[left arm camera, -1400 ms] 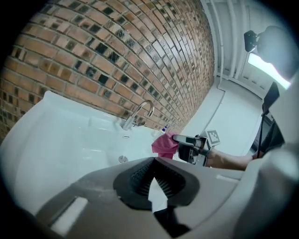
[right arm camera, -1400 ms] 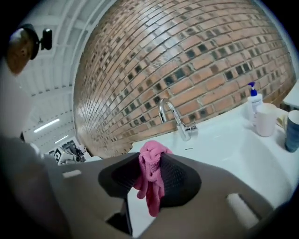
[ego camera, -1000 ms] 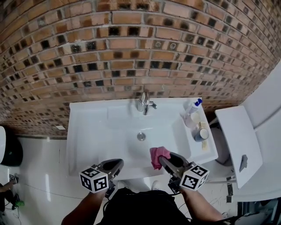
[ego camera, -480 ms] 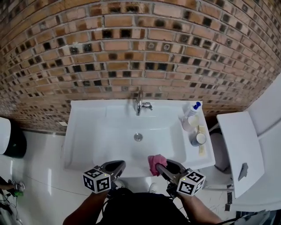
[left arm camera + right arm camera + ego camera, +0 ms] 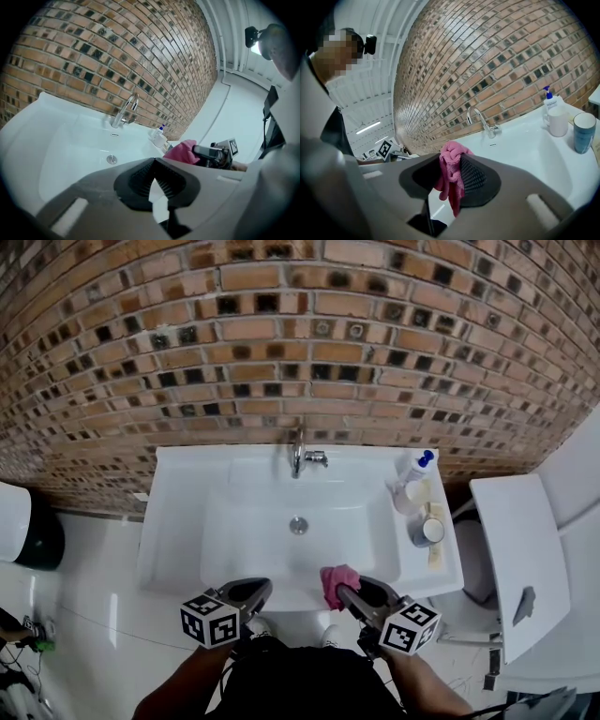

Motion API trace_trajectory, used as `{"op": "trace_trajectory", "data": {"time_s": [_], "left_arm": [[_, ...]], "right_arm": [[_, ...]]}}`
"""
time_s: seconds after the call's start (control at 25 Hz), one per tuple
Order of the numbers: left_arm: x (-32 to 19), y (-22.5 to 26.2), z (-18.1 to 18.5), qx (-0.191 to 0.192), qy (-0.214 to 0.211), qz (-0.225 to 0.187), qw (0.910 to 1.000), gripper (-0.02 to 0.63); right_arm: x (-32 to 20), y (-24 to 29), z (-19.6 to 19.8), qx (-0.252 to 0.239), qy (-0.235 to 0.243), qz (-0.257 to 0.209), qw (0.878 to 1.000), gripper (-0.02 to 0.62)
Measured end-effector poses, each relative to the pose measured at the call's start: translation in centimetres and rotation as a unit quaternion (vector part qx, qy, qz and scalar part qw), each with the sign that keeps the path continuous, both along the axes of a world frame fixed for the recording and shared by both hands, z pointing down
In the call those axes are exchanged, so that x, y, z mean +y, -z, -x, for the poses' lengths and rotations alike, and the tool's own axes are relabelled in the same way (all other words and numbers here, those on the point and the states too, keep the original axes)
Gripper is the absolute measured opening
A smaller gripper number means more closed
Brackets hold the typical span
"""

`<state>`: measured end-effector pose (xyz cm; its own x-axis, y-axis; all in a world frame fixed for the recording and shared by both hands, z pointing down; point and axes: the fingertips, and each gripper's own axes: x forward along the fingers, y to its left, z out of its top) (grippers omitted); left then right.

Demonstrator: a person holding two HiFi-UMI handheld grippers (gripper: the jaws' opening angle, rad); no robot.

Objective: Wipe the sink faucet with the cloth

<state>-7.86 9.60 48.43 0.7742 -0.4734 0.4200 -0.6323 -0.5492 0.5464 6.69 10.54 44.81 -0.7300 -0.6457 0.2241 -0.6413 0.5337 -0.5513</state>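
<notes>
A chrome faucet (image 5: 299,456) stands at the back middle of the white sink (image 5: 178,521), against the brick wall; it also shows as the faucet (image 5: 127,109) and the faucet (image 5: 482,121) in the gripper views. My right gripper (image 5: 347,592) hangs over the sink's front edge, shut on a pink cloth (image 5: 336,583) that droops between its jaws, seen as the cloth (image 5: 451,176). My left gripper (image 5: 251,592) sits at the front edge to the left, shut and holding nothing. Both are well short of the faucet.
On the sink's right ledge stand a soap pump bottle (image 5: 414,465), a white cup (image 5: 411,496) and a blue-grey cup (image 5: 427,532). A drain (image 5: 298,525) lies mid-basin. A white toilet cistern (image 5: 516,549) is to the right, a dark bin (image 5: 28,526) on the left.
Both grippers drew back slightly toward the sink's front edge, the cloth still held in the right one. The view shifted a little.
</notes>
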Motion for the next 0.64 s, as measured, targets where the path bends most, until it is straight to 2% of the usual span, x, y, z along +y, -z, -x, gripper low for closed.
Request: {"op": "trace_trajectory", "data": {"time_s": [0.64], "left_arm": [[-0.87,0.24,0.39,0.0,-0.003,-0.005,1.0,0.006]], "right_arm": [[-0.21,0.2,0.57,0.015,0.01,-0.002,1.0,0.121]]}}
